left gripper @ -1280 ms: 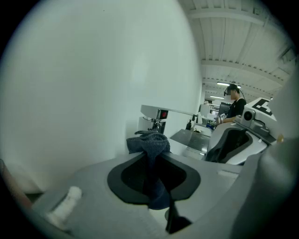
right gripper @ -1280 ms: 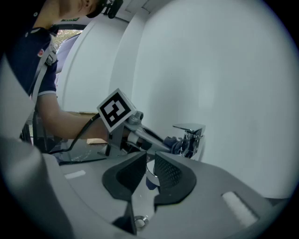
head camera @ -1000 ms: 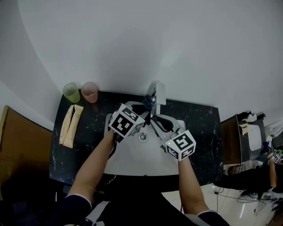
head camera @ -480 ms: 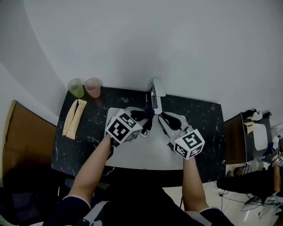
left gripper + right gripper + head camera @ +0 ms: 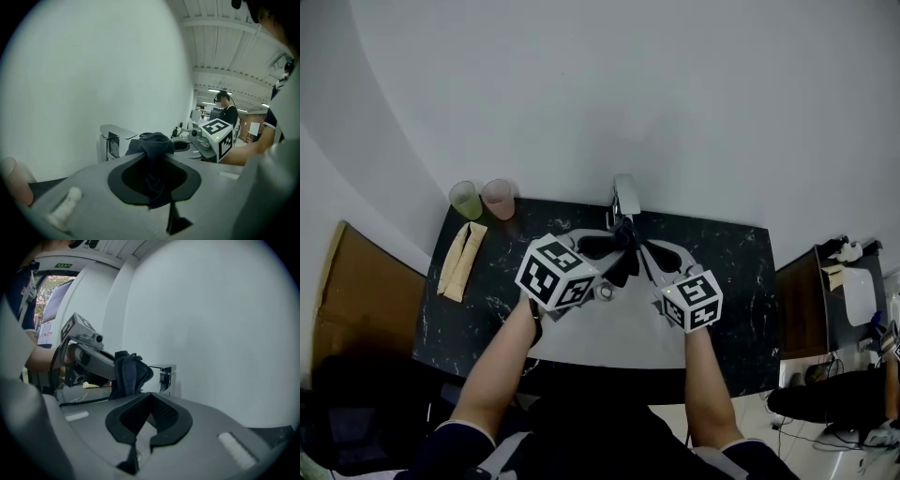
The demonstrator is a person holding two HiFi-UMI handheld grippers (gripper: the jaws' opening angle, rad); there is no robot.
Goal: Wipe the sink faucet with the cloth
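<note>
- A black speckled counter is seen against a pale wall, with one white sink set into it.
- Two bare forearms are stretched up from the lower edge of the head view, and the two grippers are angled in toward each other over the basin.
- The left gripper is clamped on the cloth; the right gripper is pressed together with nothing between its jaws.
- One boxy chrome faucet is mounted at the back of the sink.
- One cloth – dark blue-grey and bunched – is held just in front of the faucet; contact cannot be made out.
- Two cups are set at the counter's far left corner – a green cup and a pink cup.
</note>
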